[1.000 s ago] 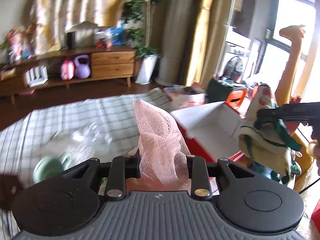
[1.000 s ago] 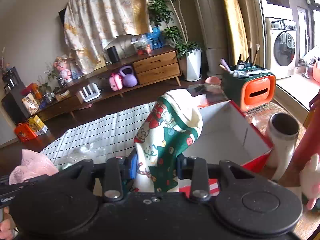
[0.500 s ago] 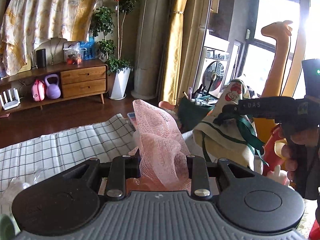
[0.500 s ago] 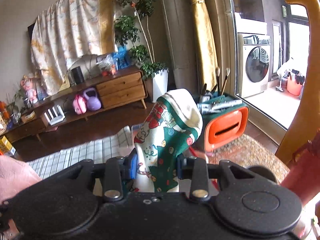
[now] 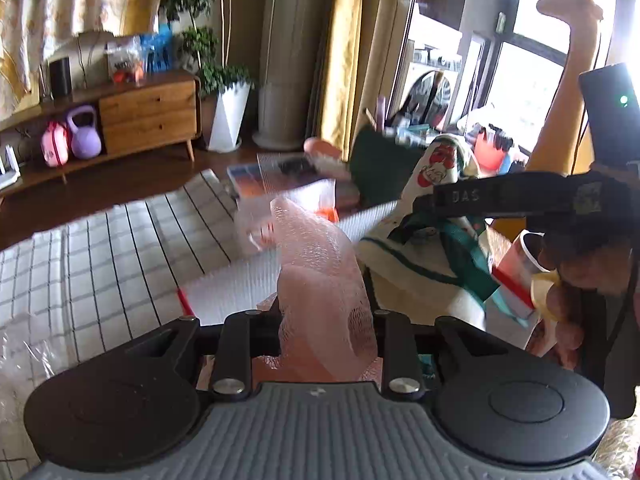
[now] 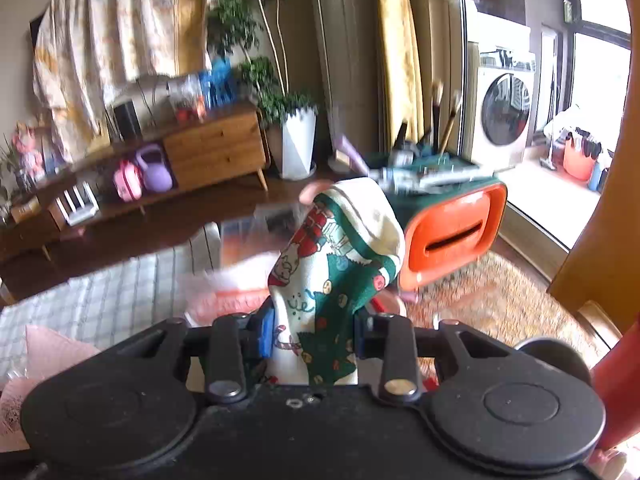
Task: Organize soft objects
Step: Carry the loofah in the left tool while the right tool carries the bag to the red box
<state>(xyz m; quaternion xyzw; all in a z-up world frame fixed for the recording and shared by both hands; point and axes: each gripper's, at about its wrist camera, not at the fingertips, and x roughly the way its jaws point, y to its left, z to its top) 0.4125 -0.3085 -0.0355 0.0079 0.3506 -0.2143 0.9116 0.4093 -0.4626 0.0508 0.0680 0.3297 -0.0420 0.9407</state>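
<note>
Your left hand-held gripper point(image 5: 326, 320) is clamped on the pink mesh cloth point(image 5: 320, 276), your right hand-held gripper point(image 6: 316, 340) on the Christmas sock point(image 6: 340, 268). The white box point(image 5: 256, 280) lies ahead at frame centre, nearer your left.

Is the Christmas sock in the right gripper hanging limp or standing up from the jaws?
Standing up. The sock rises from the right gripper, jaws shut on it, its cream tip folding over at the top.

The left gripper point(image 5: 326, 322) has a ribbed grey body, black round housings and silver screws on black finger arms. The right gripper point(image 6: 314, 336) is black throughout, with blue pads and white "DAS" lettering along one finger.
</note>
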